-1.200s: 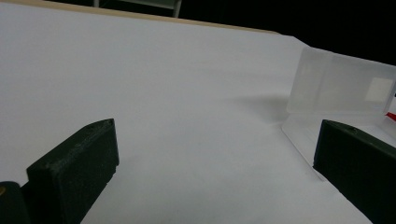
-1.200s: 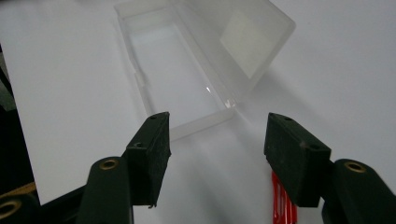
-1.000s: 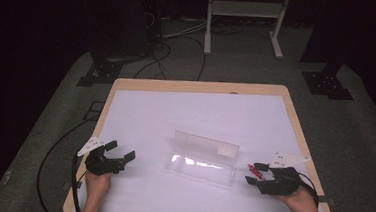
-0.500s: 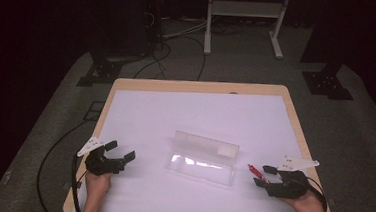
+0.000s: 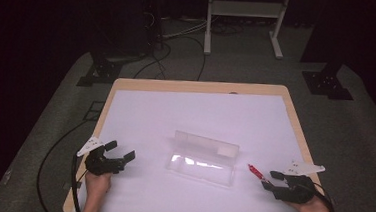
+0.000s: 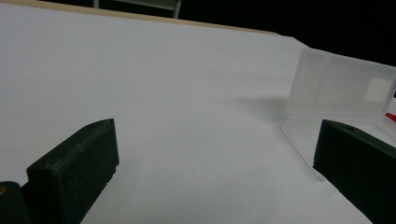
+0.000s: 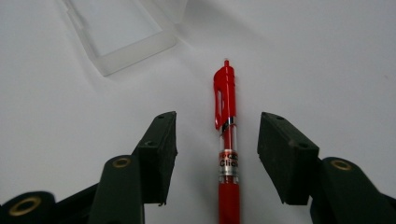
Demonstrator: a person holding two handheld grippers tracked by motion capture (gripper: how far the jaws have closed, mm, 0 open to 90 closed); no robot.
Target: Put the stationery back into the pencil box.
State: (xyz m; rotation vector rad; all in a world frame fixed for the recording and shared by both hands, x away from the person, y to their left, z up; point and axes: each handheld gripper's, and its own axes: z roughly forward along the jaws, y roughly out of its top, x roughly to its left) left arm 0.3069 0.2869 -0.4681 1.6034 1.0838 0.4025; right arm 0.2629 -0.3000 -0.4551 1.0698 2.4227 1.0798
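Evidently a grasp on the red pen (image 7: 228, 154) is being set up by the right gripper (image 7: 217, 140). Its jaws have just been closing, yet they stand apart, one on each side of the barrel, and neither pad is seen to touch it. The pen lies flat on the white table (image 5: 200, 112), just beside the right end of the clear plastic case (image 5: 203, 158), which sits open near the table's middle.

For a sound grip, the barrel should be kept centred between the pads, and the closure is best made squarely across it, near the printed band rather than over the clip, so that the round body is not rolled away. The pads are best lowered close to the surface before the squeeze is finished.

In the right gripper view the pen's long axis runs along the gripper's own line, with the clip end pointed away toward the case. In the high view it is seen slanted toward the case.

The left gripper (image 5: 114, 157) is held wide apart, with nothing between its jaws.
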